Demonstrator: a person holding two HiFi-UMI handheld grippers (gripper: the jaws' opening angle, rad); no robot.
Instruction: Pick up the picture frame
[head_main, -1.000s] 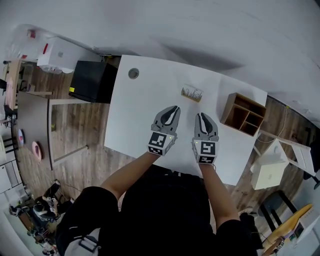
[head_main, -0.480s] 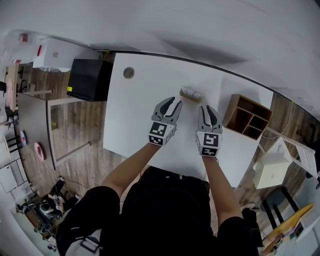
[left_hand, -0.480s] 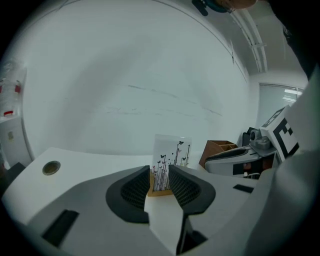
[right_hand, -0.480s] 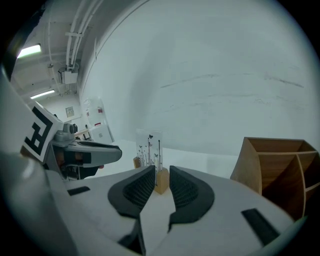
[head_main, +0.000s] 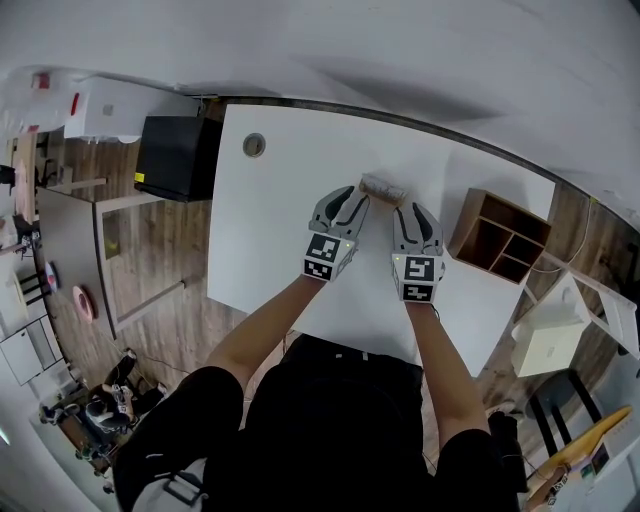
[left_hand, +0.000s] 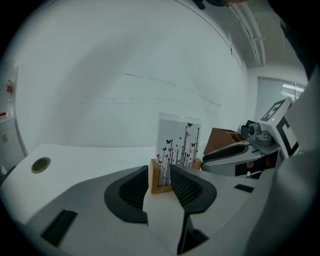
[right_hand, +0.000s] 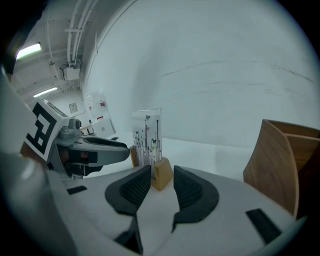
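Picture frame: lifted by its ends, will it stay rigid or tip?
The picture frame is probably rigid: a flat clear panel slotted into small wooden blocks. Likely light. It stands tall on a narrow base, so a push on the panel may tip it.

White table carries a round cable grommet at its far left corner and an open wooden organiser with several compartments at its right side, the two well apart. On the plank floor, a black cabinet stands just beside the table's far left edge and a small white stand near its right edge. A pink item lies further left, possibly a dish; too small to confirm.
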